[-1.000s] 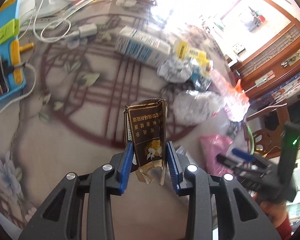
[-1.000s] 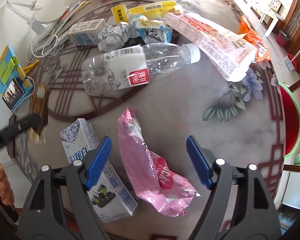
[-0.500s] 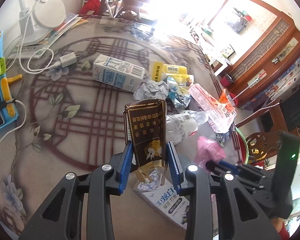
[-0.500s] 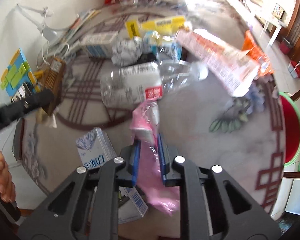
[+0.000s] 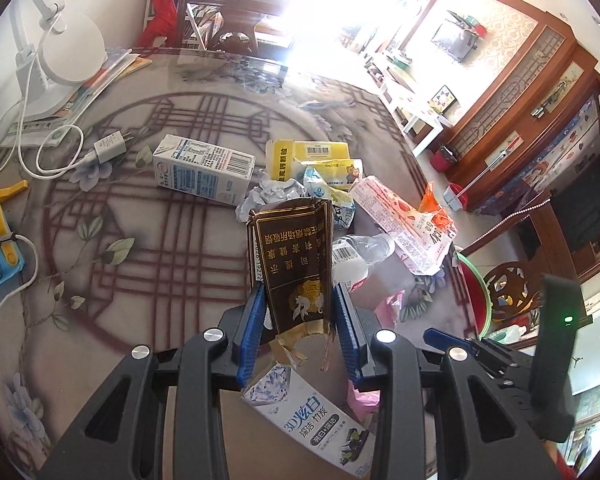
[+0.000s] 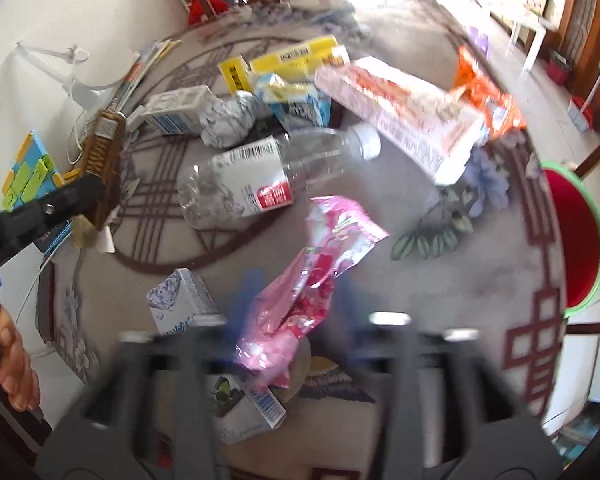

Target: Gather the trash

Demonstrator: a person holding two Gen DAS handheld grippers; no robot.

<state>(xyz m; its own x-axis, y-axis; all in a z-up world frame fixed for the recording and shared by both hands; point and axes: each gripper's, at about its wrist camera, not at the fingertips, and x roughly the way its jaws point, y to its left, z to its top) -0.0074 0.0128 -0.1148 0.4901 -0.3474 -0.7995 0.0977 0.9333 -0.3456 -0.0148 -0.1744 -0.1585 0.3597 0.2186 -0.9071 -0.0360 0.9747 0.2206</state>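
Above the cluttered tabletop (image 5: 112,280), my left gripper (image 5: 298,320) pinches a light, crushable brown carton (image 5: 290,256) low down, while my blurred right gripper (image 6: 296,320) seemingly clasps a limp, crinkly pink wrapper (image 6: 316,264).

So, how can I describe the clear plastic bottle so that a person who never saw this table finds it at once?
Look at the round table with the dark red lattice pattern and find the heap of trash near its middle. At the near edge of the heap lies the clear plastic bottle, on its side. It is the only see-through thing there, with a white cap and a white label with a red patch.
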